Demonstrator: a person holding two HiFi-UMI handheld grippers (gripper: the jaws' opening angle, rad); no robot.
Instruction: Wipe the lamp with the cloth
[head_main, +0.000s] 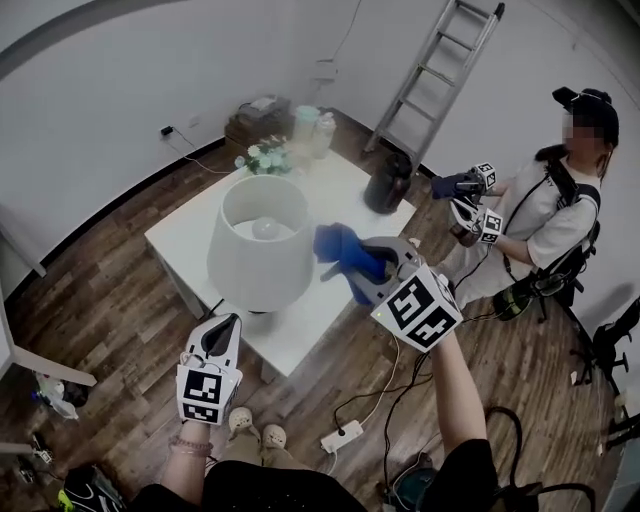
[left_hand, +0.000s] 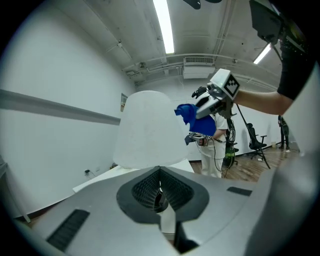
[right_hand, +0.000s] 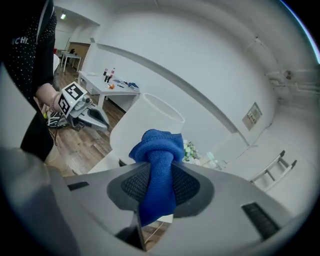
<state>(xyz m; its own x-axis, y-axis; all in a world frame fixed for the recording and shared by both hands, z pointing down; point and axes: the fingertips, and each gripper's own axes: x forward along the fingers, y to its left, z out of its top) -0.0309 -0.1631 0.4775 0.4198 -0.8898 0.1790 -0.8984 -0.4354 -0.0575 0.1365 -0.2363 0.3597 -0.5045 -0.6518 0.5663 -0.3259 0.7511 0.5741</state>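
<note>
White table is carrying the lamp. The right gripper is clamping the bunched blue cloth just beside the shade. The left gripper, jaws together and empty, is hovering low nearby. Pressing lightly is probably wisest, since the shade is hiding the lamp's base.

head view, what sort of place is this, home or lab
Probably a data-recording lab, not a home: a silver metal ladder leans on the bare white wall, and a second person holds marker-cube tools.
</note>
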